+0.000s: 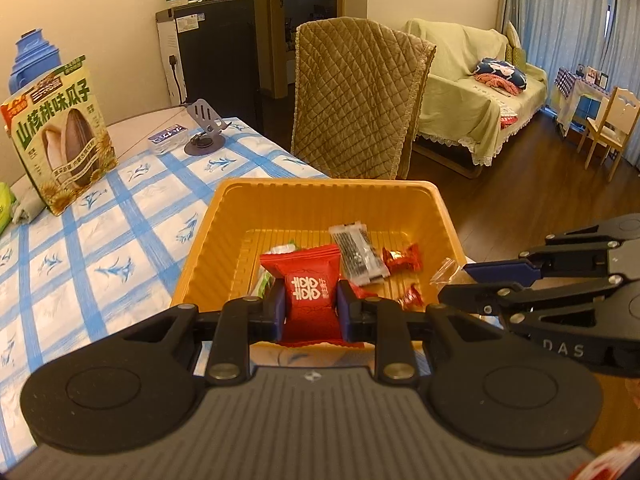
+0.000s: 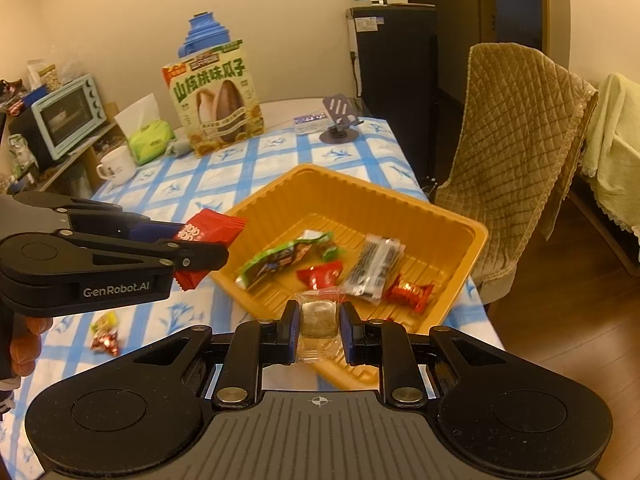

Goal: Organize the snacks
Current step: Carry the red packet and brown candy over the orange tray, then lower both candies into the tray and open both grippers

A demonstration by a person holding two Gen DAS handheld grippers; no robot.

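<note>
Two snacks are held at the orange tray (image 2: 476, 232). A red packet (image 1: 311, 300) is gripped between the fingers of the left gripper (image 1: 311, 307), over the tray's near rim. A clear-wrapped cake (image 2: 318, 318) is clamped in the right gripper (image 2: 319, 326) above the tray's near corner. Other snacks are seen lying inside the tray.

A mug (image 2: 116, 167) and tissue pack (image 2: 150, 140) sit at the counter's (image 2: 280, 152) nine o'clock; phone stand (image 2: 340, 118) at twelve; chair (image 2: 516, 152) at three.
</note>
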